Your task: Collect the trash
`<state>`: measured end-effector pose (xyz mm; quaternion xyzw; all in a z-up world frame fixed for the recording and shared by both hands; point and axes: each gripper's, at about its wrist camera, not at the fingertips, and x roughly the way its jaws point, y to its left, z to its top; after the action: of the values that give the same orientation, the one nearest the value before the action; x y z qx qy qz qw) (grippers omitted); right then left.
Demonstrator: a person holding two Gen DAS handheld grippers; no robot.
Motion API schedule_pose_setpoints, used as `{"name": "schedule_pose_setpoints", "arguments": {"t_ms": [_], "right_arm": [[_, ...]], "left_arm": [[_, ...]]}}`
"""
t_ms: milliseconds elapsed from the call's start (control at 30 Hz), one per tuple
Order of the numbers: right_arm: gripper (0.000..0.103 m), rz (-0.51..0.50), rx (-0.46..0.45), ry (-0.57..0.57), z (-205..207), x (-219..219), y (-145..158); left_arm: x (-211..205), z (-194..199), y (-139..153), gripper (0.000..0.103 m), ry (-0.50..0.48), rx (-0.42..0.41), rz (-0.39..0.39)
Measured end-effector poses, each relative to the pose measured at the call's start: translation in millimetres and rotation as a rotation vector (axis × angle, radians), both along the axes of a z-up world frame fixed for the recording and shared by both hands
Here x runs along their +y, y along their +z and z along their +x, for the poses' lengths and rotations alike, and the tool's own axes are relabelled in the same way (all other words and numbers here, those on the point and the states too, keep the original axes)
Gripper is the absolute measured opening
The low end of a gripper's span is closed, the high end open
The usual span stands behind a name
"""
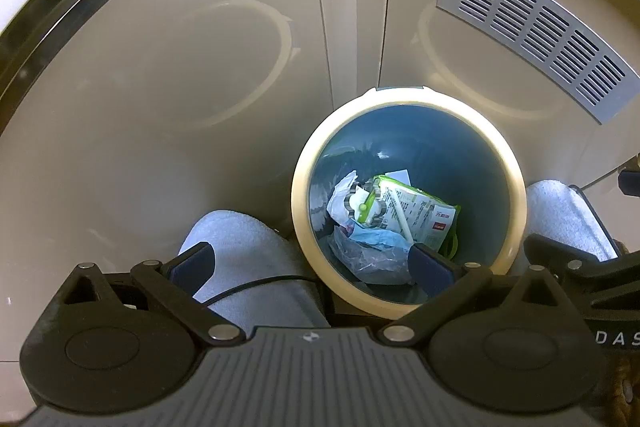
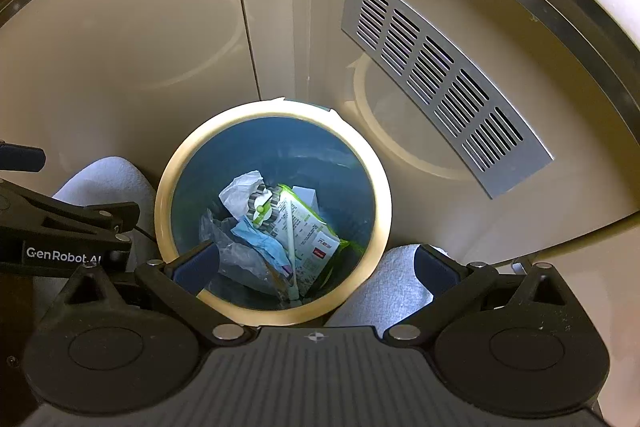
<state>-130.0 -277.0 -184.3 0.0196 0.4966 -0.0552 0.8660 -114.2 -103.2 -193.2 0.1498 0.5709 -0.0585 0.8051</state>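
Both claws, left claw [image 1: 311, 267] and right claw [image 2: 314, 267], hang spread and empty above the upright bin [image 1: 514, 187].

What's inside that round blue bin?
The bin holds a green-edged printed packet with a white stick on top, crumpled white paper, a blue scrap and clear plastic. Anything beneath that pile is hidden.

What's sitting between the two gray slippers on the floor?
The trash bin with wrappers inside stands between the slippers, shown in both wrist views.
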Motion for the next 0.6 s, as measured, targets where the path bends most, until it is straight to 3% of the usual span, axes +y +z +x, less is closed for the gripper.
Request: {"name": "schedule_pose_setpoints", "arguments": {"t_ms": [600], "right_arm": [[0.103,-0.002,-0.014,0.003,-1.7,0.8,3.1]], "left_arm": [[-1.0,-1.3,2.6,0.103,-0.007,-0.014,0.009]]}}
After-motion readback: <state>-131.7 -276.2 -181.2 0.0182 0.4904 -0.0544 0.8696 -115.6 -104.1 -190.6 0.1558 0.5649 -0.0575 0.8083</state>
